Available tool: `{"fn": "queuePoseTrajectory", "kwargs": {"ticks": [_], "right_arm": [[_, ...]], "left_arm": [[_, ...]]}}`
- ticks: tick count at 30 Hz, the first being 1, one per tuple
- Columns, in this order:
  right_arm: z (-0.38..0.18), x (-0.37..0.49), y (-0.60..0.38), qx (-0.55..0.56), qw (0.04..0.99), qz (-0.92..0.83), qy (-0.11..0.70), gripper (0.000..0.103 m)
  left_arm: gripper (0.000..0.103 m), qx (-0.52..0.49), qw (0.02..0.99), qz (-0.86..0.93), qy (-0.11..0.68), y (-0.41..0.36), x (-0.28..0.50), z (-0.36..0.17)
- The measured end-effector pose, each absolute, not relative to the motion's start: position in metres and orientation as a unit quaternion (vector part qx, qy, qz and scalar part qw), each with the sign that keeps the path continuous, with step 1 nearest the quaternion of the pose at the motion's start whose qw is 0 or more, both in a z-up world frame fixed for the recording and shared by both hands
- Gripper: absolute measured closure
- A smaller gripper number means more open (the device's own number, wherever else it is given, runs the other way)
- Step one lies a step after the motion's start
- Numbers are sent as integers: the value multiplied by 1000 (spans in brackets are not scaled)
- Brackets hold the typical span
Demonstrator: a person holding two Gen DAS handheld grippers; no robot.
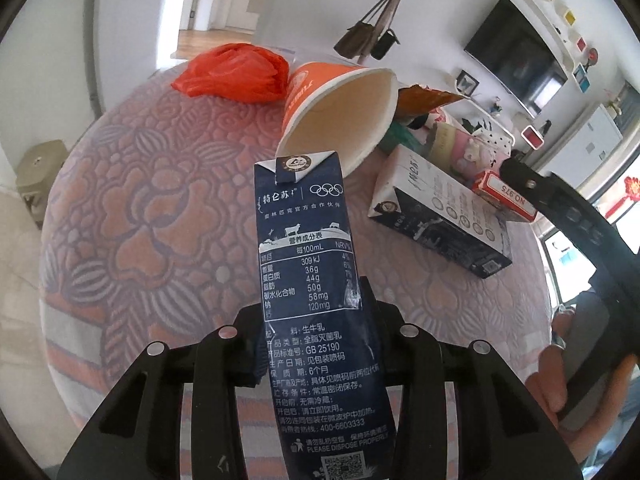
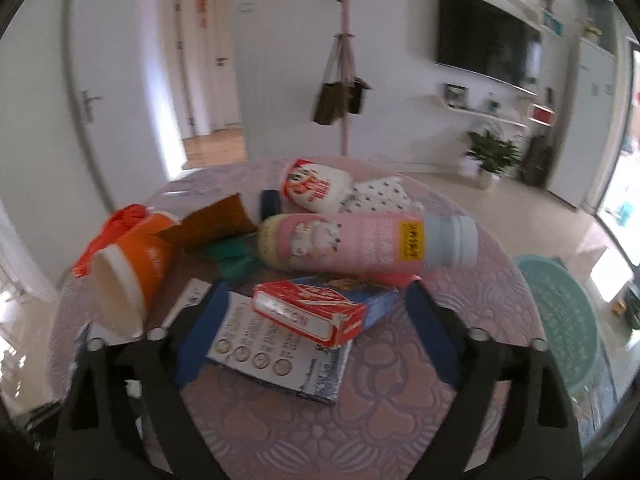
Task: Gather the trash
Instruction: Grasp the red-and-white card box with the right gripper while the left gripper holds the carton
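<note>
I see a living room with white walls, a dark TV and a round table (image 2: 400,420) with a pink flower cloth. The trash lies in a heap on it.

My left gripper (image 1: 316,320) is clamped on a dark blue milk box (image 1: 308,280). The box sticks out long and straight ahead of me, held up over the cloth. Its far end points at the mouth of the orange cup (image 1: 340,120), which lies on its side.

My landmark is the second milk box (image 2: 276,344), lying flat in the middle of the table. My right gripper (image 2: 312,320) has its fingers wide apart, one on each side of this box. It holds nothing. A small red box (image 2: 312,312) rests on top of the second milk box. Just past that lies a pink bottle (image 2: 360,240) on its side, with its long side running across my view. To the left of the second milk box is the orange cup, and behind the cup is a red bag (image 1: 236,72).

I think the next move is a grab by the right gripper, since it is much nearer than the left. The red box runs slanted across the open fingers, so I may need to turn a little.

The left view shows the print on my held box and the right gripper off at the edge. It hides most of the pink bottle. The right view shows the full bottle, a white snack pack (image 2: 316,188) behind it and a teal basket (image 2: 560,312) off past the table's right edge. It is a bit blurry.
</note>
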State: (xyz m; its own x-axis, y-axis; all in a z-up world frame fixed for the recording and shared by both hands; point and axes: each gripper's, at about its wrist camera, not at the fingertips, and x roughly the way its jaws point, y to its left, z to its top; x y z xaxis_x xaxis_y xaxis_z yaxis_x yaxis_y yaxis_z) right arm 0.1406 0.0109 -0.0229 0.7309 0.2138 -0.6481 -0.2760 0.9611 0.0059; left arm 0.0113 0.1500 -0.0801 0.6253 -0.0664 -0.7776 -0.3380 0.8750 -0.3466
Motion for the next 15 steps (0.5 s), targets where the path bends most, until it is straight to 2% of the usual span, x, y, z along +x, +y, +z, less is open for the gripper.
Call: {"fn": "queuePoseTrajectory", "kwargs": {"ticks": [3,5,6,7,8,15], "right_arm": [[-33,151,15,-50,923,126,360,16],[-35,151,15,-51,925,120,357,20],[-35,150,14,-56,927,116,353,32],[-35,150,11,-58,925,121,357,39],[-36,150,9,-53,922,127,361,41],[-36,137,-31,-7,921,148,361,44]], "left_arm": [[67,-235,871,73,424,147,10,-79],[67,-233,873,68,422,146,8,-78],[67,-231,874,67,421,145,8,-77],[67,-229,876,65,420,144,7,-76],[67,-227,877,64,418,141,8,-75],[67,-211,893,29,397,127,-5,-66]]}}
